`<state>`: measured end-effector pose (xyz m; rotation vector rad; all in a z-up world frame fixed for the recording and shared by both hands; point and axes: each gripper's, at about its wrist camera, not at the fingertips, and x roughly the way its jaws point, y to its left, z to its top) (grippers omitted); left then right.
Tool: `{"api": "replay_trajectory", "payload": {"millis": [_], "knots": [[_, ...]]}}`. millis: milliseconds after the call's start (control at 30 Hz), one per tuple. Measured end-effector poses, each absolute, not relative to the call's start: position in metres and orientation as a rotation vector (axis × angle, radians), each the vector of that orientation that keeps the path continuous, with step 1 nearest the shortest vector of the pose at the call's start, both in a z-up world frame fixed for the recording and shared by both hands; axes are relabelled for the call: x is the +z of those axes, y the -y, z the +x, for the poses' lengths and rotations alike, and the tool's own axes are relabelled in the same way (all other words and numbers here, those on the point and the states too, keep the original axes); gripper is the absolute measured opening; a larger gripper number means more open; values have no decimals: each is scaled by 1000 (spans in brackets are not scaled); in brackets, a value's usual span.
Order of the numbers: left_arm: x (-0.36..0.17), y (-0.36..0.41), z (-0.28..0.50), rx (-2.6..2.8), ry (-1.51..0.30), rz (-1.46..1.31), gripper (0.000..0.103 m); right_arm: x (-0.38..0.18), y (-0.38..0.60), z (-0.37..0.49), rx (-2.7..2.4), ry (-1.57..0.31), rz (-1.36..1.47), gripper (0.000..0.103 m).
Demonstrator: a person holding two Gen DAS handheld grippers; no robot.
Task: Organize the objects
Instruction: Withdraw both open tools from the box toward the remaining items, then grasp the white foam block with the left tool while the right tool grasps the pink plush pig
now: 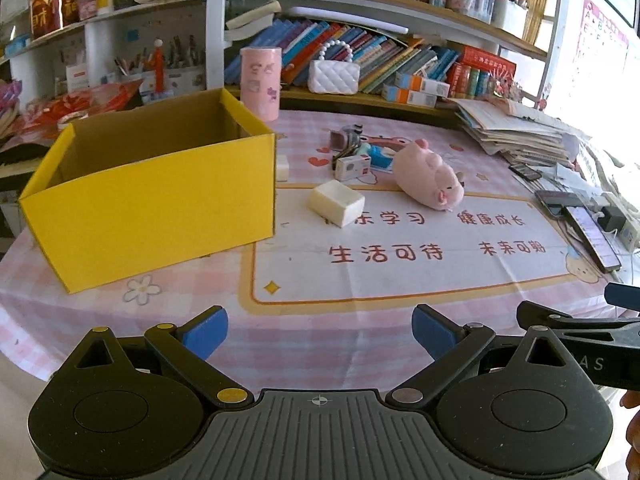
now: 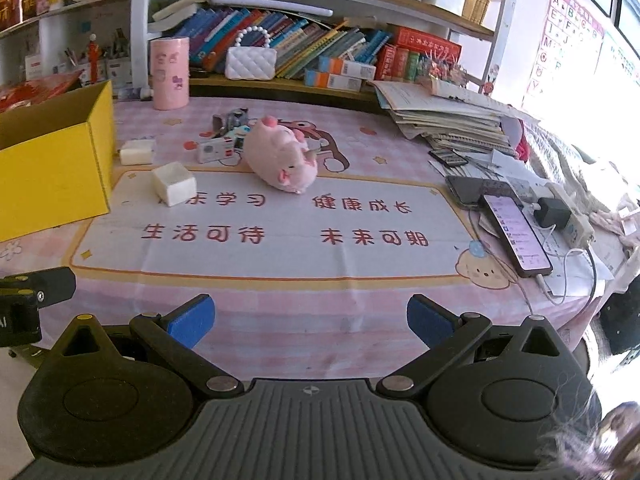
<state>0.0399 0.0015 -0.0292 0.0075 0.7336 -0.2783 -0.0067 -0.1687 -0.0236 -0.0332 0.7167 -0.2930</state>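
Nothing visibly boxed yet: both grippers (image 1: pixel 320 334) (image 2: pixel 310 322) spread wide, empty at desk's near edge; pig (image 2: pixel 282 162), blocks (image 2: pixel 174 183) outside yellow box (image 1: pixel 152 208).

Packed bookshelves (image 2: pixel 320 40) line the back wall, an alphabet poster (image 2: pixel 568 28) hangs right (washed by hard daylight), and a pink checked cloth (image 2: pixel 320 312) covers the surface.

The tablecloth (image 2: pixel 280 292) carries red Chinese print in its white centre panel, 健康成长 above 生活可待 and 未来可期, with 乐学习 partly hidden by a white block (image 2: pixel 174 183), and an alphabet poster (image 2: pixel 568 36) at the right edge shows A, B, E.
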Motion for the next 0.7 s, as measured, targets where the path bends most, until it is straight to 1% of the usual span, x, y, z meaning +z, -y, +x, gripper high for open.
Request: {"api": "replay_trajectory", "payload": {"millis": [700], "knots": [[-35,44,110,-167,-766,-29,100,-27,221,88,-173,-748,-60,103]]}}
